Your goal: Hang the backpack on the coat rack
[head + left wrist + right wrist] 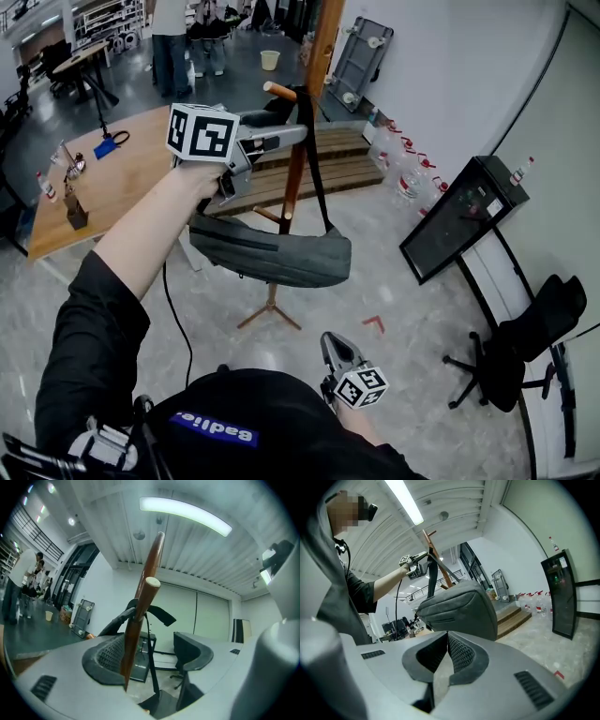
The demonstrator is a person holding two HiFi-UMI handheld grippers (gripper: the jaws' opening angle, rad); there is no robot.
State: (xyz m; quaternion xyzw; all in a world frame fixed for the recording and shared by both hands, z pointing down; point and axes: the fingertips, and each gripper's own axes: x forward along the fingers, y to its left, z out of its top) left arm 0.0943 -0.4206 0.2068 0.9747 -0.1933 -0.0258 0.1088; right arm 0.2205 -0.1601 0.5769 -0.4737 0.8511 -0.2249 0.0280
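The dark grey backpack (272, 253) hangs by its black strap (316, 178) from an upper peg (278, 91) of the wooden coat rack (292, 192). My left gripper (296, 133) is held high beside that peg and is open. In the left gripper view the rack pole (139, 620) and strap (161, 614) stand between its wide-apart pads (108, 656), which touch nothing. My right gripper (331, 341) is low and near my body, shut on nothing. It looks up at the backpack (459, 609).
A wooden table (103, 192) stands on the left and wooden steps (337, 164) lie behind the rack. A black cabinet (459, 220) and water bottles (405, 173) are along the right wall. A black office chair (520, 342) is at the right. People (173, 42) stand far back.
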